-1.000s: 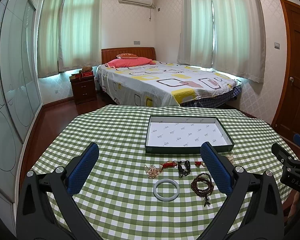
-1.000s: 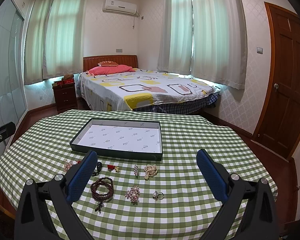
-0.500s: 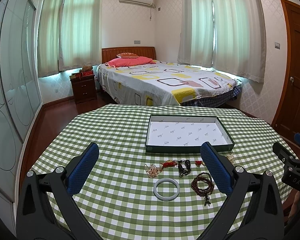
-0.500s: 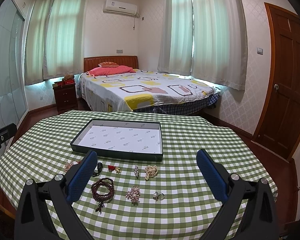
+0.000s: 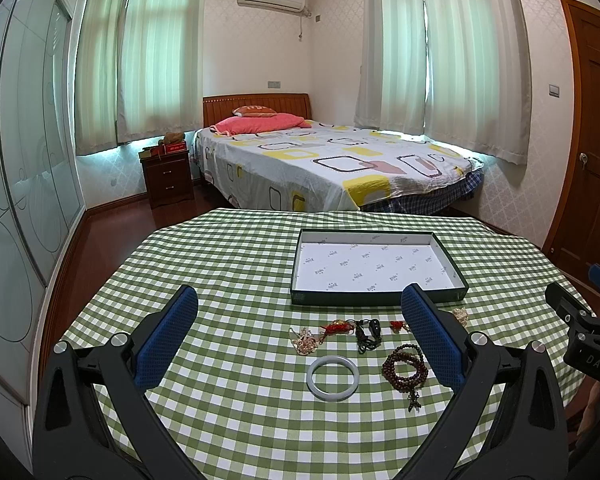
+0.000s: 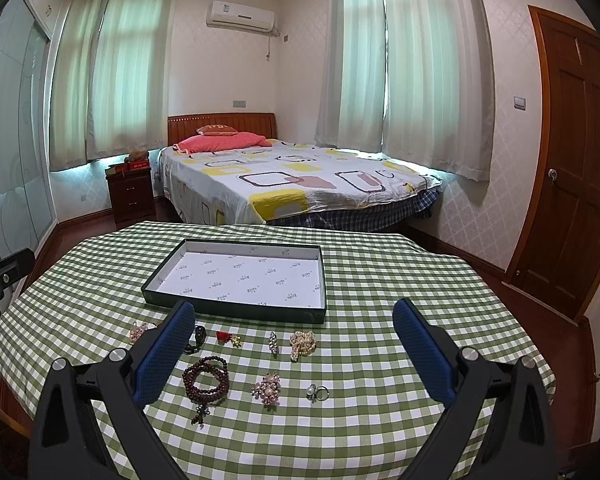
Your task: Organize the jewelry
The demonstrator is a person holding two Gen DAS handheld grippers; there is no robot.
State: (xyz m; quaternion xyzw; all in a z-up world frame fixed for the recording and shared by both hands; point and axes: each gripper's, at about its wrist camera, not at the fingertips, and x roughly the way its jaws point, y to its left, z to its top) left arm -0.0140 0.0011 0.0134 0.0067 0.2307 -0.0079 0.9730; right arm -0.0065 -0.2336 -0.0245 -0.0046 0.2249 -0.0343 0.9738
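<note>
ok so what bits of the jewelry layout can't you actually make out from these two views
- Left wrist view: the pearl piece is mostly behind the left gripper's right finger.
- Right wrist view: the pale bangle is not visible; the right gripper's left finger covers that area.
- Ring: too small to tell its stone.

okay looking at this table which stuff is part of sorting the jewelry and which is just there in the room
Part of the job:
shallow dark-green box with white lining
pale jade bangle
dark wooden bead bracelet
cream pearl cluster
silver pearl ring
pink flower brooch

Just around:
patterned bed
dark nightstand
wooden door
</note>
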